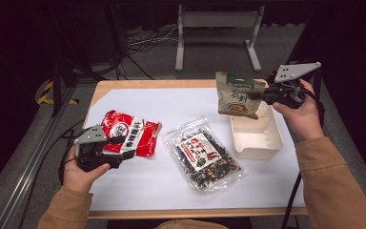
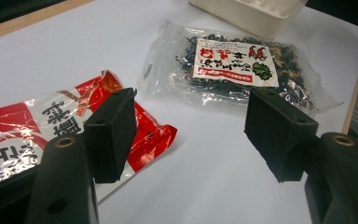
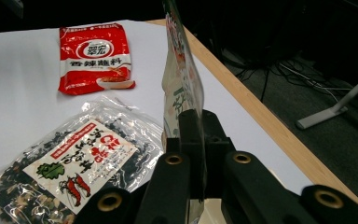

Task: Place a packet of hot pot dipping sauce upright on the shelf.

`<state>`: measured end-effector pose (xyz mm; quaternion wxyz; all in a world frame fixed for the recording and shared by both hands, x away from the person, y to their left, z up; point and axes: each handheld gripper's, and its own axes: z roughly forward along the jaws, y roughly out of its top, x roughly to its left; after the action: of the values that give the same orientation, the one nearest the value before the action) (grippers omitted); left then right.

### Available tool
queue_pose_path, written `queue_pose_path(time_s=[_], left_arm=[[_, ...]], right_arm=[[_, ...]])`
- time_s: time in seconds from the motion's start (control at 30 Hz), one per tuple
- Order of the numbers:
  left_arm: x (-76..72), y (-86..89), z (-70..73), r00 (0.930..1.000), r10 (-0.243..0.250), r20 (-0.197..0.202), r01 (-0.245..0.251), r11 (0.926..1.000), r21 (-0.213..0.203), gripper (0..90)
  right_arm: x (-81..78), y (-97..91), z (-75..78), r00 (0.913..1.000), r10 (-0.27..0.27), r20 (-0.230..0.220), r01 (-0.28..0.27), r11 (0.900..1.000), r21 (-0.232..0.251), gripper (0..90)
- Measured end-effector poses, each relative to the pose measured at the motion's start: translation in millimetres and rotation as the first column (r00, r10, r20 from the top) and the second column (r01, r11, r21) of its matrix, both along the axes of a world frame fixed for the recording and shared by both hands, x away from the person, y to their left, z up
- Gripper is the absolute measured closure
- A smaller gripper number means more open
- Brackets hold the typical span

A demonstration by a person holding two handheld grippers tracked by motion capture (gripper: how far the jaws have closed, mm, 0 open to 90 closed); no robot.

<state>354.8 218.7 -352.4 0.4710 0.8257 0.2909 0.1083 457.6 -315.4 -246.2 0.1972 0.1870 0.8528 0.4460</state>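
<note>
Beige pouch (image 1: pixel 237 95) hangs clamped in the raised right gripper (image 1: pixel 257 95); left gripper (image 1: pixel 124 145) rests open.

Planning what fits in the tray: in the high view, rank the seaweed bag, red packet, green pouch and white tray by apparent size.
1. Seaweed bag, largest.
2. Red packet and white tray: look alike, unranked; the left gripper hides part of the packet.
3. Green pouch, smallest, though raised nearer the camera.

We see bare white sheet between the red foil packet (image 1: pixel 129 134) and the clear bag of dark seaweed (image 1: pixel 203 153), wide enough to pass through. The cream plastic box (image 1: pixel 256 139) blocks the bench (image 1: pixel 138 85) at right, just beside the seaweed bag; the near strip lies free.
</note>
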Motion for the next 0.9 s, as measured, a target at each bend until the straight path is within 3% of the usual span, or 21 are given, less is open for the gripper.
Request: queue_pose_path(time_s=[0.4,0.6,0.73,0.9], left_arm=[[3.0,5.1,-3.3,0.9992,0.036,-0.017,-0.036,0.9988,-0.033,33.9],[5.6,10.5,-5.1,0.9961,0.081,-0.035,-0.083,0.9950,-0.055,33.0],[7.4,14.3,-6.4,0.9952,0.093,-0.032,-0.095,0.9940,-0.054,32.8],[7.8,14.9,-7.3,0.9944,0.102,-0.027,-0.103,0.9934,-0.050,32.7]], right_arm=[[15.4,-19.7,-1.7,0.9973,-0.072,-0.010,0.073,0.9968,0.033,89.9],[25.3,-27.9,-5.2,0.9927,-0.117,-0.029,0.118,0.9912,0.059,89.9],[32.3,-34.3,-7.6,0.9898,-0.137,-0.039,0.140,0.9871,0.078,89.9],[40.3,-40.3,-11.2,0.9889,-0.146,-0.028,0.148,0.9867,0.068,89.9]])
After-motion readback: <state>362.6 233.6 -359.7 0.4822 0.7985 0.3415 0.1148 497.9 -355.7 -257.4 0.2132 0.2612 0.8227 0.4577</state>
